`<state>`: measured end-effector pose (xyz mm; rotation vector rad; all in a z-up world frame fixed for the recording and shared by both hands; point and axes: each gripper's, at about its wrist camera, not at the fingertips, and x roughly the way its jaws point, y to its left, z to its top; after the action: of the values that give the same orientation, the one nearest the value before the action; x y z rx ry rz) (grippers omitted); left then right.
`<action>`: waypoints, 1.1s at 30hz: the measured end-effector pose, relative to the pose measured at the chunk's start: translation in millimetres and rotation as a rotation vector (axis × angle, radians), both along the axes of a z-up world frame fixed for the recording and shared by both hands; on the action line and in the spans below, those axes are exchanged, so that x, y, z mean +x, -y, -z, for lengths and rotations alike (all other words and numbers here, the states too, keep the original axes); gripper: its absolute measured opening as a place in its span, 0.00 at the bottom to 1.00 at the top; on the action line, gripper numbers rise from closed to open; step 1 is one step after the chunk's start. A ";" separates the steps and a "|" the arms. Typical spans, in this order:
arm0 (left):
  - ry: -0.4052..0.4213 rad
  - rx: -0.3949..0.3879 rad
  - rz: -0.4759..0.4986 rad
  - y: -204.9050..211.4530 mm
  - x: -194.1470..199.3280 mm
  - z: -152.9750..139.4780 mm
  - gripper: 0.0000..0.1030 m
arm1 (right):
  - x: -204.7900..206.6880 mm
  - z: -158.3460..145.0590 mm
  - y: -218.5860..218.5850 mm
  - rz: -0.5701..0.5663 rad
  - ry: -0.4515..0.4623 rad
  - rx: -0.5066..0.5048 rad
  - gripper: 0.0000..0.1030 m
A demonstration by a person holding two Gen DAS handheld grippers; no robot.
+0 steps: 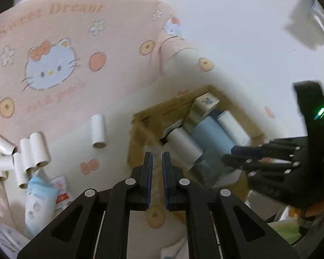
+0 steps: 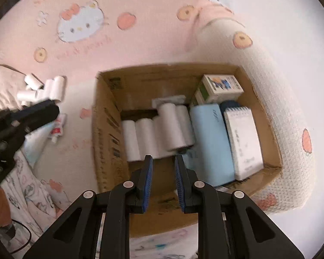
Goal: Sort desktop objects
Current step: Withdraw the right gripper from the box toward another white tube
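Nearest, the right tool point(image 2: 163, 161) hangs over the cardboard box point(image 2: 105, 116), jaws drawn in and empty; the left tool point(image 1: 157, 158) is nearly closed, also empty. White tubes point(image 2: 157, 129) lie inside the box. Farther left, loose tubes point(image 1: 21, 157) sit heaped on the pink blanket point(image 1: 75, 54).

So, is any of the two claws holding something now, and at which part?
No. The left claw and the right claw both hold nothing; only empty space shows between their blue pads, above the cardboard box.
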<state>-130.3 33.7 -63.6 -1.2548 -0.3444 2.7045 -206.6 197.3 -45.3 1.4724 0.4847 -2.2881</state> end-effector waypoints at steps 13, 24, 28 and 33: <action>0.026 0.075 -0.046 76.7 34.6 41.1 0.52 | 36.7 9.0 50.9 -0.037 0.029 -0.384 0.17; 0.187 0.248 -0.205 160.6 24.5 107.3 0.54 | 44.0 70.5 132.7 -0.070 -0.067 -0.335 0.17; 0.219 0.355 -0.223 185.9 12.5 123.8 0.54 | 33.2 93.0 146.3 -0.039 -0.114 -0.320 0.17; 0.257 0.417 -0.229 202.3 -16.6 140.3 0.58 | 19.1 114.6 165.9 -0.031 -0.121 -0.293 0.17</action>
<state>-146.9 -168.6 -203.8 -1.5000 -1.0785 2.4479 -187.5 31.4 -159.9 1.1827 0.1913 -2.3158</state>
